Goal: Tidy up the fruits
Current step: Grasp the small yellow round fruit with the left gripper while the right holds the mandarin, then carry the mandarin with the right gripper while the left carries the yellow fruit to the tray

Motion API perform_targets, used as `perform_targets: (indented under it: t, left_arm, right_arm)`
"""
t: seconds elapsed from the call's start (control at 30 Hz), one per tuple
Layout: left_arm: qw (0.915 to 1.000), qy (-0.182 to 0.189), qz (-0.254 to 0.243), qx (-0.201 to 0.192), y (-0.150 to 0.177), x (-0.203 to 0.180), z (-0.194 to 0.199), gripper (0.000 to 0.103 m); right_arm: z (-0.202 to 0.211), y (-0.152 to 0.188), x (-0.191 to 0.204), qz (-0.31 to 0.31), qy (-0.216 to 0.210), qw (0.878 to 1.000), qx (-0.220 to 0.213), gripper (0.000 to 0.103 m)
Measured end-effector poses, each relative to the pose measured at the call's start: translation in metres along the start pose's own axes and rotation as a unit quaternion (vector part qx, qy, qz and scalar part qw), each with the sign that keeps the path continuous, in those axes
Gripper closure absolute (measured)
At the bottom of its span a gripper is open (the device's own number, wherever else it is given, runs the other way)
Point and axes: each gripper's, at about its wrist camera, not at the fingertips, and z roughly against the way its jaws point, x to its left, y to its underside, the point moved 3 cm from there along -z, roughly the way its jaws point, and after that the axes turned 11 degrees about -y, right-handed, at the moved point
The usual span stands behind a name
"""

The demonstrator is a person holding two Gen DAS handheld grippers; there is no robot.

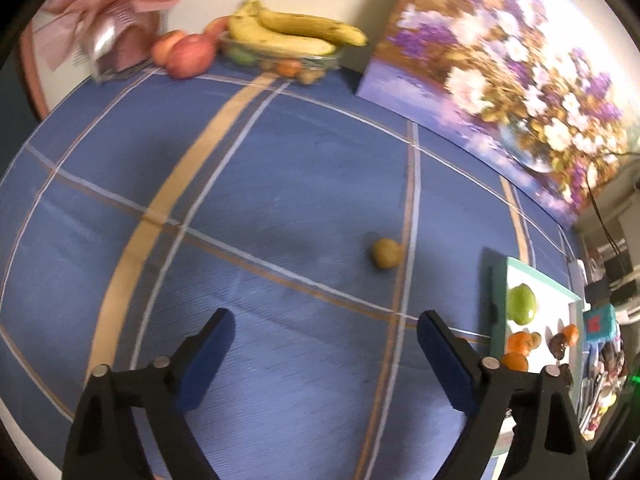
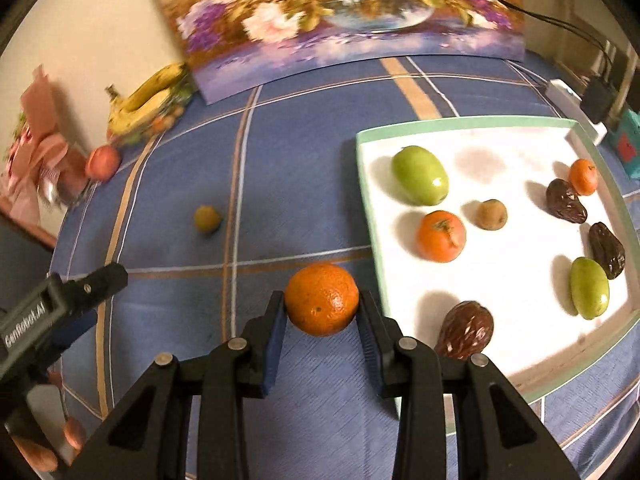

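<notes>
My right gripper [image 2: 322, 316] is shut on an orange [image 2: 321, 298], held just left of the white tray [image 2: 500, 264] with the green rim. The tray holds green fruits [image 2: 420, 175], small oranges [image 2: 441, 236], dark dates [image 2: 566, 201] and a small brown fruit [image 2: 492, 215]. A small yellow-brown fruit [image 2: 207, 219] lies alone on the blue cloth; it also shows in the left wrist view [image 1: 386, 254]. My left gripper [image 1: 324, 354] is open and empty above the cloth, short of that fruit. The left gripper also shows at the left of the right wrist view [image 2: 86, 286].
A glass dish [image 1: 304, 60] with bananas [image 1: 292, 30] and small fruits stands at the back by the wall, with red apples [image 1: 188, 54] and a pink bag [image 1: 112, 20] beside it. A flower painting [image 1: 500, 68] leans on the wall. Cables and clutter lie right of the tray [image 1: 500, 312].
</notes>
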Motion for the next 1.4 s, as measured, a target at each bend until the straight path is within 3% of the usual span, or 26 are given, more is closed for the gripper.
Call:
perform_targets:
  t: [0.33, 0.5, 0.57, 1.0, 1.13, 1.4]
  left_arm:
    - [0.9995, 0.022, -0.023, 0.006, -0.018, -0.035, -0.014, 0.015]
    - [0.9991, 0.031, -0.027, 0.01, -0.029, -0.046, -0.025, 0.025]
    - [0.999, 0.035, -0.026, 0.012, -0.033, -0.05, -0.03, 0.039]
    - [0.9985, 0.025, -0.027, 0.041, -0.039, -0.059, -0.071, 0.06]
    - [0.9983, 0.022, -0.029, 0.045, -0.036, -0.058, -0.079, 0.076]
    - [0.9984, 0.023, -0.032, 0.04, -0.034, -0.056, -0.079, 0.077]
  right_arm:
    - [0.004, -0.017, -0.012, -0.018, 0.008, 1.0, -0.008, 0.066]
    - [0.006, -0.026, -0.011, -0.014, 0.016, 1.0, -0.013, 0.066]
    - [0.007, -0.029, -0.012, -0.011, 0.019, 1.0, -0.016, 0.066]
    - [0.001, -0.034, -0.018, -0.01, 0.021, 1.0, -0.009, 0.066]
    - [0.0, -0.033, -0.019, -0.01, 0.02, 1.0, -0.008, 0.066]
    - [-0.001, -0.033, -0.02, -0.012, 0.019, 1.0, -0.007, 0.066]
